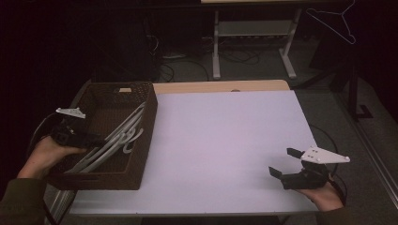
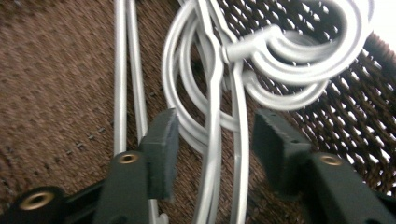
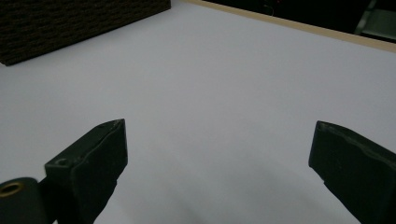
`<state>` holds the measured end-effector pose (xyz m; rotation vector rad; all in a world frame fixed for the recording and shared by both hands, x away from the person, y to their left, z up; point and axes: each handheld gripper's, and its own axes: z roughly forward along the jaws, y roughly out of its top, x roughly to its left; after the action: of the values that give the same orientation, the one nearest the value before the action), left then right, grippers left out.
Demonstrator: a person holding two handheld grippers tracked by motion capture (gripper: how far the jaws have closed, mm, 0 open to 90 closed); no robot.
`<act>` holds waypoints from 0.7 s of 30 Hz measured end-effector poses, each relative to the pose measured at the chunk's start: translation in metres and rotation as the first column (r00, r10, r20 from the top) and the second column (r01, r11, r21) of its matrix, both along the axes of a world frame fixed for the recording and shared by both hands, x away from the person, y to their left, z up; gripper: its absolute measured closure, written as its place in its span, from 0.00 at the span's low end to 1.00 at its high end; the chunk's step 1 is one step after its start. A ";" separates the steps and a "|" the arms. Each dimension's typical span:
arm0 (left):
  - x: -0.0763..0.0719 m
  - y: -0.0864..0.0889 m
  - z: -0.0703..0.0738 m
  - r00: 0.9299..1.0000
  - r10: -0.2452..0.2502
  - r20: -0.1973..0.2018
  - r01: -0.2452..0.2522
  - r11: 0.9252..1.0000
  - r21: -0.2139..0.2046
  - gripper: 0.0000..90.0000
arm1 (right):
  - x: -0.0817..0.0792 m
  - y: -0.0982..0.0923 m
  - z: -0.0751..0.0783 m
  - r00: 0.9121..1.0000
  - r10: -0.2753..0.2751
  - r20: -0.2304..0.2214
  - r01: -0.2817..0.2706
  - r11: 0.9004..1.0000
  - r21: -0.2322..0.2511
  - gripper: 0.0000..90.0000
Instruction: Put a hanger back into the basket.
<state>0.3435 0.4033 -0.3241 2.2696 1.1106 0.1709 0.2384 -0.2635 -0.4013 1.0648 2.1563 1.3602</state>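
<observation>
Hangers (image 2: 219,93) lie in the wicker basket (image 1: 145,140); my spread left gripper (image 2: 212,140) straddles their wires, next squeezing. Right gripper (image 1: 286,161) waits spread.

White table with one basket at its left edge

The table (image 1: 225,140) has a pale, white-lilac top with a light wooden strip along its far edge; in the right gripper view the same top (image 3: 210,84) and wooden edge appear. Directly on it stands a dark brown woven basket (image 1: 145,140), rectangular and open-topped, set at the left side and reaching over the table's left edge. The basket's corner (image 3: 70,23) shows in the right gripper view, resting on the top.
</observation>
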 end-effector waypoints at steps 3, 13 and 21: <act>-0.004 -0.001 0.008 0.999 0.003 0.054 -0.001 0.999 -0.051 0.46 | 0.000 0.000 0.001 1.000 -0.002 0.005 0.002 1.000 0.002 0.04; -0.017 -0.035 0.032 0.970 0.009 0.244 0.050 0.970 -0.236 0.27 | 0.009 0.006 0.018 0.999 -0.007 0.052 0.005 0.999 0.041 0.05; -0.025 -0.073 0.036 0.944 0.014 0.330 0.099 0.941 -0.323 0.17 | 0.017 0.014 0.036 0.995 -0.001 0.098 -0.005 0.998 0.066 0.04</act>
<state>0.3186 0.3298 -0.2882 1.8750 0.8406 0.3059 0.2556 -0.2497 -0.3649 0.9980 2.0553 1.4631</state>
